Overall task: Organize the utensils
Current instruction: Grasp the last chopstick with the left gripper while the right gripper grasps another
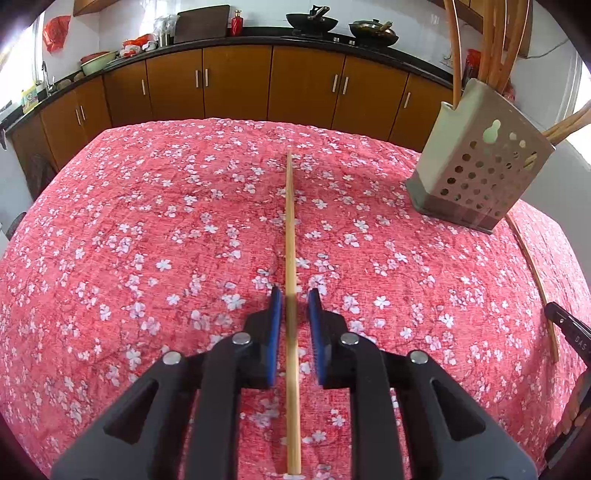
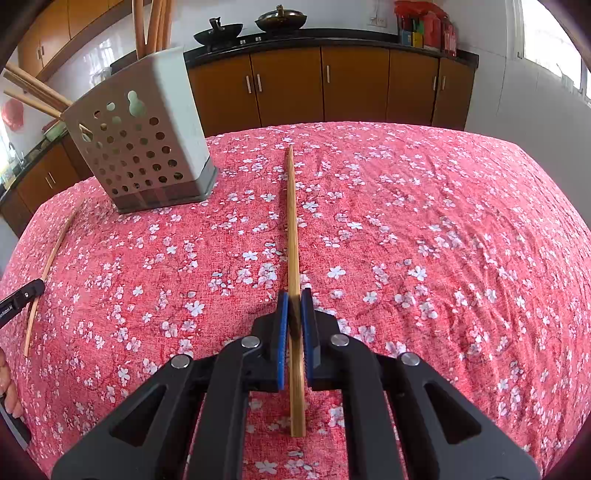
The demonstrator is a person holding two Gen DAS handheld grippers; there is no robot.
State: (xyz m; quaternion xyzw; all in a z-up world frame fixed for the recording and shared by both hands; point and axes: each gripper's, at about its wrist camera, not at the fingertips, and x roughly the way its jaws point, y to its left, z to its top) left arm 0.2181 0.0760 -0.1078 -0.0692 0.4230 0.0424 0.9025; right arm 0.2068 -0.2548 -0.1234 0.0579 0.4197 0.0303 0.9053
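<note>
A bamboo chopstick (image 1: 291,236) runs lengthwise between the blue pads of my left gripper (image 1: 294,295). The jaws stand open, with a gap on each side of the stick. In the right wrist view this same chopstick (image 2: 50,264) lies on the red floral tablecloth (image 2: 406,221) beside the left gripper's fingertip (image 2: 31,288). My right gripper (image 2: 294,295) is shut on a second bamboo chopstick (image 2: 292,221), which points forward low over the cloth. A grey perforated utensil holder (image 1: 480,170) (image 2: 147,147) with several chopsticks in it stands at the far side of the table.
Brown kitchen cabinets (image 1: 236,81) and a dark counter with two woks (image 1: 312,20) line the wall behind the table. A person's hand (image 2: 9,384) shows at the left edge. The table's far edge (image 2: 332,125) lies just past the holder.
</note>
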